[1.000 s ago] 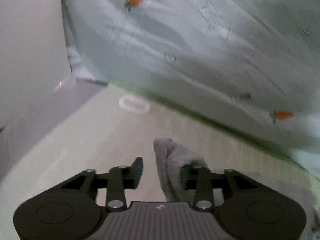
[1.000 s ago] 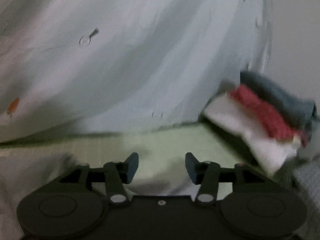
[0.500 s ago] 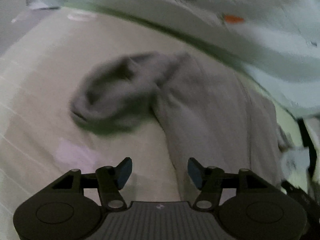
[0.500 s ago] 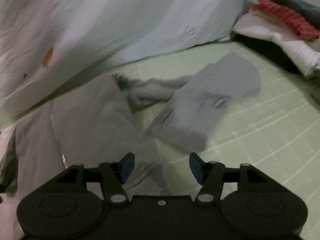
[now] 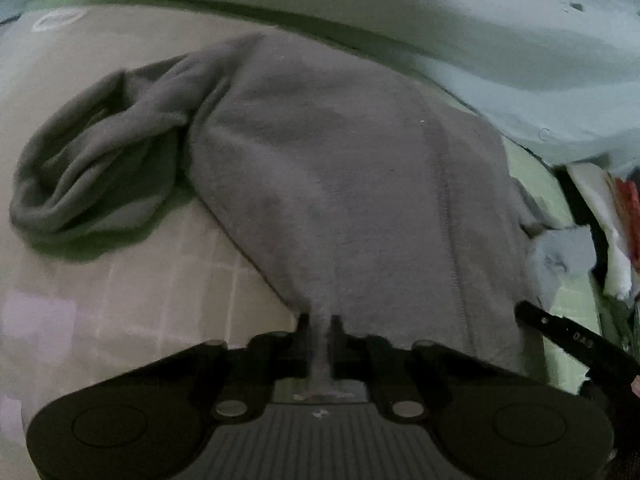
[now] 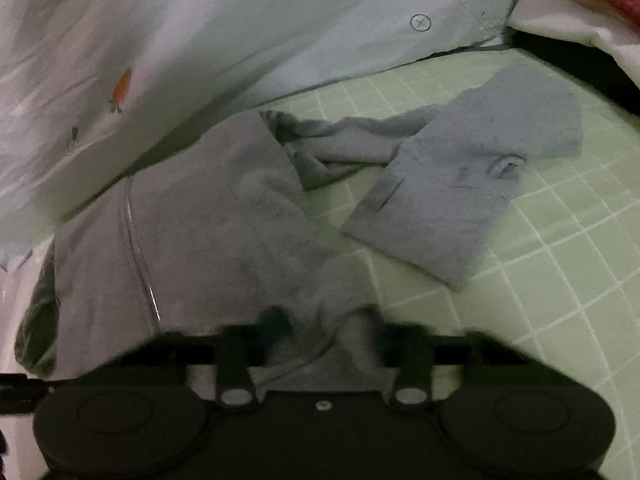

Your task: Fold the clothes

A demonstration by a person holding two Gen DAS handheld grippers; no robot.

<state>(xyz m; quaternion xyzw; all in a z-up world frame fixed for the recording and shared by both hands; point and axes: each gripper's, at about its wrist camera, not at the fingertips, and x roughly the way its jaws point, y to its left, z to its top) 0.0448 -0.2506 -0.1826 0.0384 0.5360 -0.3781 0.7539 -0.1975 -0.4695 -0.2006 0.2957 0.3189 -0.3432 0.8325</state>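
— Where is your garment?

— Your grey sweatshirt (image 5: 352, 184) lies flat on the green checked sheet (image 6: 560, 264), its near hem towards you. One sleeve (image 5: 100, 160) is bunched at the left, the other sleeve (image 6: 460, 184) bent out to the right.

— And your tongs?

— Your left tongs (image 5: 320, 322) have just been closing and now pinch the near hem. Your right tongs (image 6: 320, 320) have just been closing too, with a gathered fold of the same hem clenched between them.

— What lies beyond?

— A pale quilt (image 6: 240, 32) with carrot prints along the far side, and folded clothes (image 6: 580, 4) stacked far right.
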